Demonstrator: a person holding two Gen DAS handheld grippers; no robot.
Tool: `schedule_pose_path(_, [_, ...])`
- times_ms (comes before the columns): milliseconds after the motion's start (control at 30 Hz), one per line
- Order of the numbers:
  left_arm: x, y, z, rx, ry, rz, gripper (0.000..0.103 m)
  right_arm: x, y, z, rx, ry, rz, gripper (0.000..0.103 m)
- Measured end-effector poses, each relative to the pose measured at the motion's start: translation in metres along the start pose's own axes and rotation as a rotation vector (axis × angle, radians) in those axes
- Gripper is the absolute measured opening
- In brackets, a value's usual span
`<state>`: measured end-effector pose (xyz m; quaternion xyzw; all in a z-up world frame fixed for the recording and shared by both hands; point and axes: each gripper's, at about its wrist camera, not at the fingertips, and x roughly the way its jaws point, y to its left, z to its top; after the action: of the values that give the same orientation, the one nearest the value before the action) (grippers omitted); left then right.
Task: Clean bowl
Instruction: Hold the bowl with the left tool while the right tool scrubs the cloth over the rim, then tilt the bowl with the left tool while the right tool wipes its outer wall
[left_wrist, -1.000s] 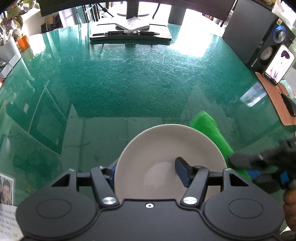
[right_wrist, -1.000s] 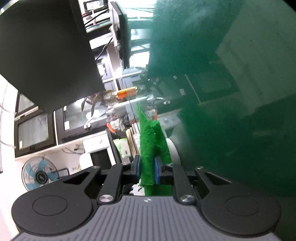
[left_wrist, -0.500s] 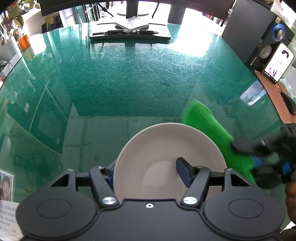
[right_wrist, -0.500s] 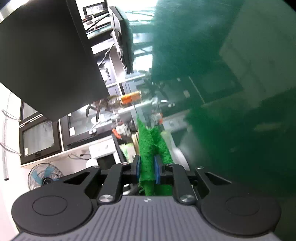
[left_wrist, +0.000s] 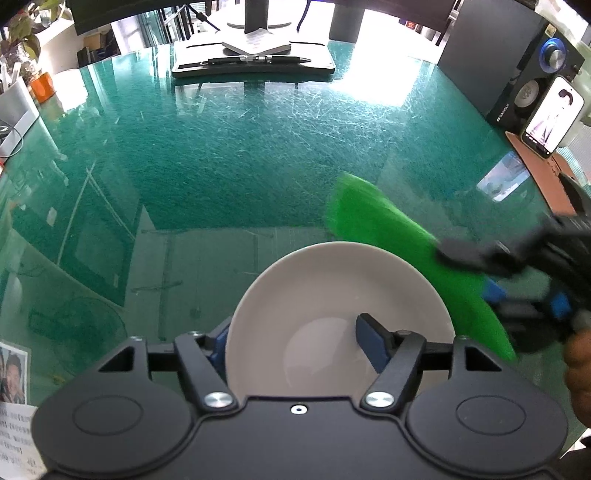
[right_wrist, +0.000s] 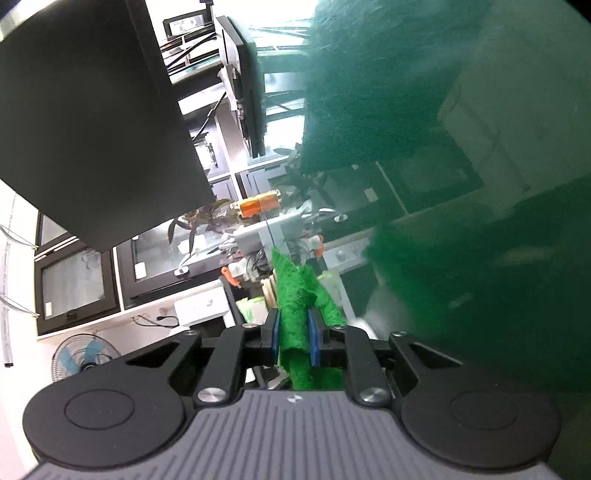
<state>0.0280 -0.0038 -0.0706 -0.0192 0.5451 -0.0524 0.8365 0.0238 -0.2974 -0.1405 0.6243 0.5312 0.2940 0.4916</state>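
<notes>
A white bowl (left_wrist: 332, 291) sits in my left gripper (left_wrist: 295, 338). One blue pad is inside the bowl and the other is outside its left wall, so the gripper is shut on the rim. My right gripper (right_wrist: 294, 334) is shut on a green cloth (right_wrist: 295, 299). In the left wrist view that cloth (left_wrist: 384, 232) hangs just beyond the bowl's right rim, blurred, with the right gripper (left_wrist: 491, 273) at the far right.
A green glass table (left_wrist: 240, 155) lies under everything. A monitor stand with pens (left_wrist: 255, 59) is at the back, a black speaker (left_wrist: 528, 70) and a phone (left_wrist: 552, 116) at the back right, and a photo card (left_wrist: 13, 373) at the left front.
The right gripper and green cloth have moved up and away along the bowl's right side. The bowl stays held in the left gripper.
</notes>
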Motion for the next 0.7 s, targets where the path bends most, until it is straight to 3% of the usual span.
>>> schedule_pose_path(167, [-0.001,-0.002,0.0,0.001,0.007,0.0,0.066,0.0,-0.005,-0.001,0.027,-0.008,-0.002,0.017])
schedule_pose_path(400, [-0.001,-0.003,0.0,-0.004,0.0,0.0,0.065,0.038,0.006,0.02,-0.012,-0.012,-0.027,0.017])
schedule_pose_path(467, [-0.002,-0.004,-0.003,-0.01,-0.016,0.003,0.064,0.031,0.006,0.018,-0.014,-0.013,-0.034,0.017])
schedule_pose_path(600, [-0.005,-0.003,-0.008,-0.027,-0.04,-0.001,0.051,0.001,0.003,0.005,-0.005,0.003,-0.033,0.017])
schedule_pose_path(700, [-0.007,-0.002,-0.009,-0.036,-0.045,-0.005,0.049,-0.013,-0.005,-0.004,0.028,0.016,-0.02,0.017])
